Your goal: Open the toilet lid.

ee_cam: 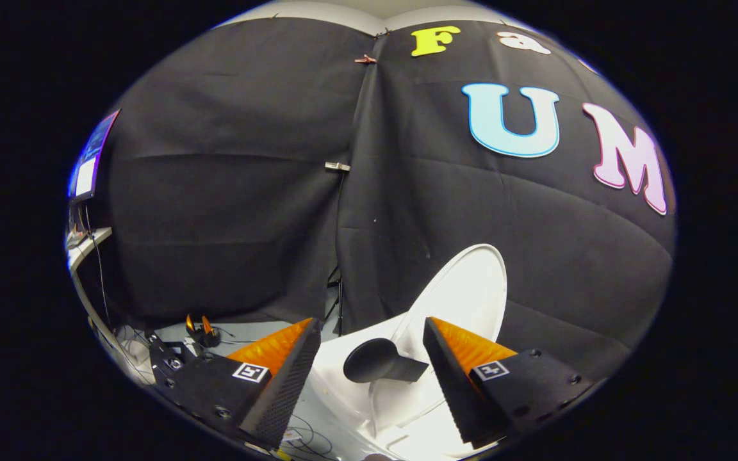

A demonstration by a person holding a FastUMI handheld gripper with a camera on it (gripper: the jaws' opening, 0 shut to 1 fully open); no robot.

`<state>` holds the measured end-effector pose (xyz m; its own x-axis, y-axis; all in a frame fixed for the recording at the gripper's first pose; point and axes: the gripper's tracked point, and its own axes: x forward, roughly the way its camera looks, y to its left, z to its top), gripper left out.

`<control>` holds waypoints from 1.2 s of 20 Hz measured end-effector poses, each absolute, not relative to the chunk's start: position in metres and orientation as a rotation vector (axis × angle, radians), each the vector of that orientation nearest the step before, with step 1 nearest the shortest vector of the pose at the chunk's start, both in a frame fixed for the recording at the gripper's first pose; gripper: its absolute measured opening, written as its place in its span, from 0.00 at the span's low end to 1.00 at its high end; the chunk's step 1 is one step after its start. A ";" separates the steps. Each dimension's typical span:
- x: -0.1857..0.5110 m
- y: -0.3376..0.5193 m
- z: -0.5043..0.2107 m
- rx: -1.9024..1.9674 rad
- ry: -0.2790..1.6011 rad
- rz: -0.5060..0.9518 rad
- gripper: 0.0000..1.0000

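Gripper (369, 358): the two fingers stand wide apart, with a broad gap between their ribbed inner pads. Neither finger presses on anything; the gripper holds nothing.

Toilet lid (465, 291): white, oval, raised to a steep angle and tilted toward the right, so that its inner face is turned toward the camera. It rises just beyond the right finger (465, 384), whose tip overlaps the lower part of the lid in the view. Whether that finger touches the lid cannot be determined. The upper edge of the lid stands in front of the black cloth wall (228, 192).

Toilet (334, 378): the white body lies between and below the fingers, extending from the gap toward the near side.

Black knob (375, 362): a dark rounded part with a short stem, located in the gap between the fingers, in front of the base of the lid. It sits nearer the right finger, its stem ending just beside that finger's tip. It is well apart from the left finger (279, 378).

Surroundings: on the floor to the far left of the left finger lie loose cables (132, 336) and a second small gripper-like device (201, 330). A screen (90, 157) is mounted high at the far left.
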<state>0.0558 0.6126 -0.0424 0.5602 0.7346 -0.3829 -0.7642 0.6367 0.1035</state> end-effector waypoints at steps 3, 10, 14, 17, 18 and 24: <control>0.062 0.607 -0.046 -0.047 0.439 0.864 0.99; 0.069 0.598 -0.017 0.032 0.355 0.879 0.99; 0.066 0.597 0.009 0.047 0.244 0.915 0.99; 0.060 0.596 0.024 0.070 0.186 0.952 0.99; 0.057 0.596 0.032 0.088 0.164 0.963 0.99; 0.072 0.557 0.063 0.141 0.075 0.928 0.99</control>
<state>0.0722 0.5566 0.0629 0.5976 0.8018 -0.0038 -0.7920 0.5910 0.1533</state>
